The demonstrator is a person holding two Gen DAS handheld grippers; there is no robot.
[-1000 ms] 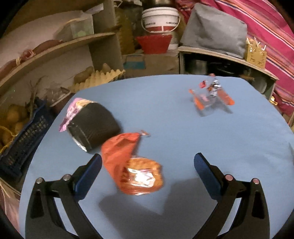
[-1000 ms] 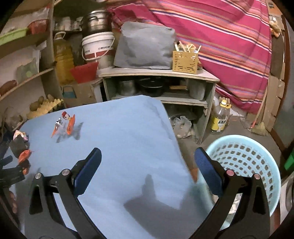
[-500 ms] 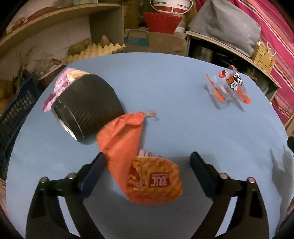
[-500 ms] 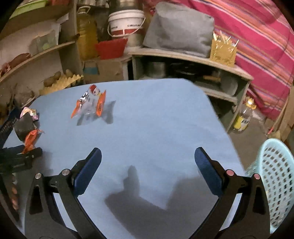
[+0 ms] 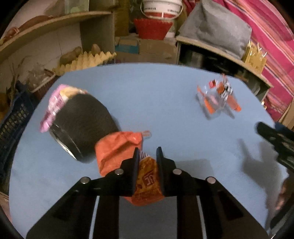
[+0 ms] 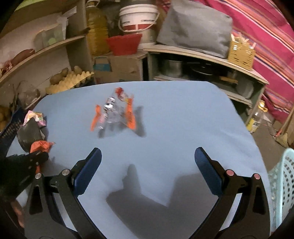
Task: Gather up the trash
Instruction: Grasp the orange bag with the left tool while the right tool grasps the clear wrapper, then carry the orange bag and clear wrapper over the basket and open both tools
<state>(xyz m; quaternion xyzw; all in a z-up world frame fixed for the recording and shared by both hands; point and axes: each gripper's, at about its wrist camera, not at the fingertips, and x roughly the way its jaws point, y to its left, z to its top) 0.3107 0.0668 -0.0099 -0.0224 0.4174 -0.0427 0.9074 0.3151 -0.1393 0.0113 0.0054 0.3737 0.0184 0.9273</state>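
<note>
My left gripper (image 5: 148, 149) has its jaws closing on the crumpled orange snack bag (image 5: 114, 150), and its pads press the bag's lower half on the blue table (image 5: 156, 95). A black cylinder (image 5: 82, 125) lies on its side just left of the bag, touching a pink wrapper (image 5: 55, 103). A clear wrapper with orange edges (image 6: 114, 114) sits further back on the table. My right gripper (image 6: 148, 152) hovers open over bare table, short of that wrapper, with nothing between its fingers.
A light blue laundry-style basket (image 6: 283, 183) stands on the floor past the table's right edge. Shelves with a bucket (image 6: 137, 16), a red bowl and an egg tray (image 6: 69, 80) crowd the far side. A dark crate (image 5: 12, 117) sits left of the table.
My left jaws went from wide open to closed on the orange bag. The right gripper swung left from the basket side to face the clear wrapper.
</note>
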